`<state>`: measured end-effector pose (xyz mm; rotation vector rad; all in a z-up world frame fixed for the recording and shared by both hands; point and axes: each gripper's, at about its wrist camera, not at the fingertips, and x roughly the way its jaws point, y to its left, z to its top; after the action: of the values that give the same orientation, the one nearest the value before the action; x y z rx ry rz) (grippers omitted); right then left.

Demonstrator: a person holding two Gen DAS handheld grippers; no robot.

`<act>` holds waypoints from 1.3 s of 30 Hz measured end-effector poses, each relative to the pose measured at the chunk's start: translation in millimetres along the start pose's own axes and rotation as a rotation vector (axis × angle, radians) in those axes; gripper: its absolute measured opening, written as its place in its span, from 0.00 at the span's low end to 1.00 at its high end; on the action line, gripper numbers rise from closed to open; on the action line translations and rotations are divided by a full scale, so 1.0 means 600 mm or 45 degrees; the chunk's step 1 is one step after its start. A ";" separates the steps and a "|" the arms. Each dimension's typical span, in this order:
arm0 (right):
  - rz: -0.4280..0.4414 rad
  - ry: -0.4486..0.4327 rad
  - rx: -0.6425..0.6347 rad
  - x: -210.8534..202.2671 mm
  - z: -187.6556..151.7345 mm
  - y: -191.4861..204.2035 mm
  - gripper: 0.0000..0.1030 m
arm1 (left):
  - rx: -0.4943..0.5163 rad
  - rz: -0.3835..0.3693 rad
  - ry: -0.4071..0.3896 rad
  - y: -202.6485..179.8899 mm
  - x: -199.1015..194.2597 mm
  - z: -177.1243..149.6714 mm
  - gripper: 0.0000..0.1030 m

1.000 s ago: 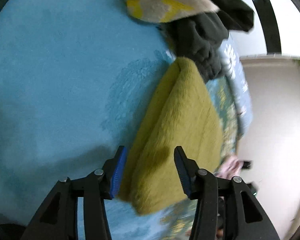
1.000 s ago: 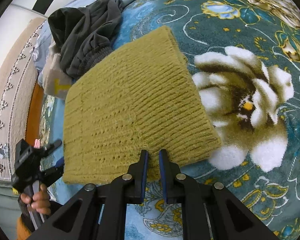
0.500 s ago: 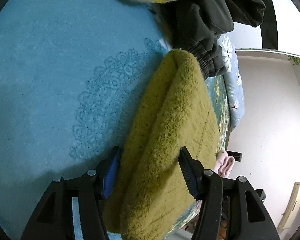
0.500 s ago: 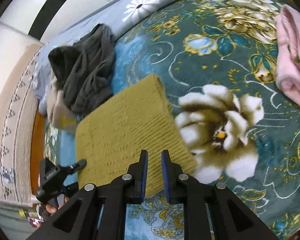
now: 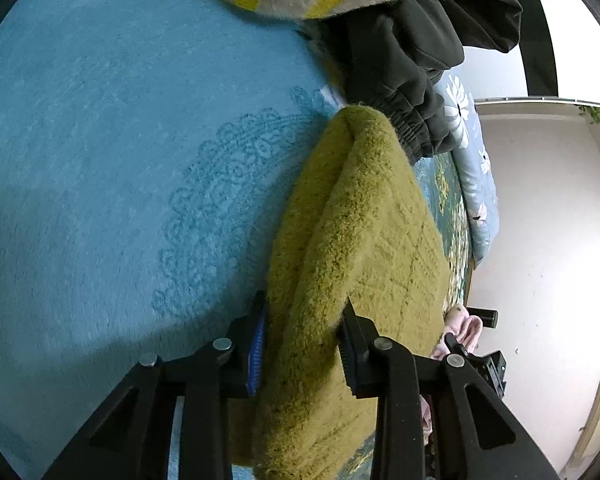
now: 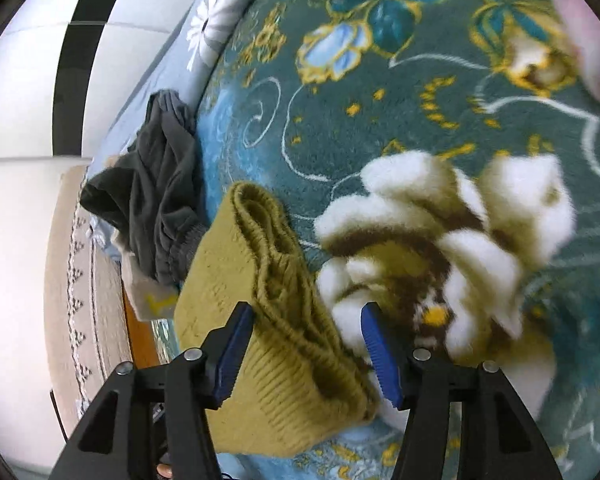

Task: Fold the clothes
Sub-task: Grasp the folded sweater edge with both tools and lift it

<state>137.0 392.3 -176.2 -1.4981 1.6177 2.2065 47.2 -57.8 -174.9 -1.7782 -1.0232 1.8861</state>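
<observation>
sweater (image 5: pixel 356 264) between left gripper (image 5: pixel 302 350) pads

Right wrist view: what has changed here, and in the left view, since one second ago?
The right hand-held gripper was shut and has opened around the edge of the mustard knit sweater. The left hand-held gripper has closed on the sweater's other edge. The dark garment stayed in place.

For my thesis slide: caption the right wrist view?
Open right hand-held gripper straddles the folded olive sweater on a floral blanket.
</observation>
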 end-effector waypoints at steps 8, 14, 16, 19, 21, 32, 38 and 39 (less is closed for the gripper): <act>0.030 0.095 -0.078 0.046 0.029 0.017 0.64 | -0.063 0.001 -0.024 0.010 0.000 -0.015 0.34; 0.120 0.245 -0.102 0.078 0.022 0.021 0.63 | -0.114 -0.003 -0.034 0.014 0.009 -0.012 0.36; 0.112 0.250 -0.119 0.084 0.024 0.027 0.64 | -0.123 0.000 -0.038 0.009 0.017 -0.011 0.37; 0.114 0.239 -0.110 0.092 0.030 0.036 0.59 | -0.134 0.003 -0.045 0.003 0.024 -0.010 0.37; 0.106 0.234 -0.102 0.100 0.024 0.043 0.48 | -0.140 0.005 -0.049 0.004 0.022 -0.011 0.37; 0.055 0.157 -0.153 0.071 0.002 0.098 0.34 | 0.004 0.100 -0.107 -0.032 0.012 -0.027 0.29; 0.053 0.111 -0.247 0.016 -0.025 0.141 0.34 | 0.056 0.075 -0.122 -0.050 -0.009 -0.044 0.28; 0.052 0.097 -0.257 0.002 -0.030 0.144 0.34 | 0.065 0.067 -0.120 -0.057 -0.011 -0.048 0.28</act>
<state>104.3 338.3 -114.6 -1.6289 1.4967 2.4281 68.3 -31.9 -144.7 -1.7178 -0.9596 2.0271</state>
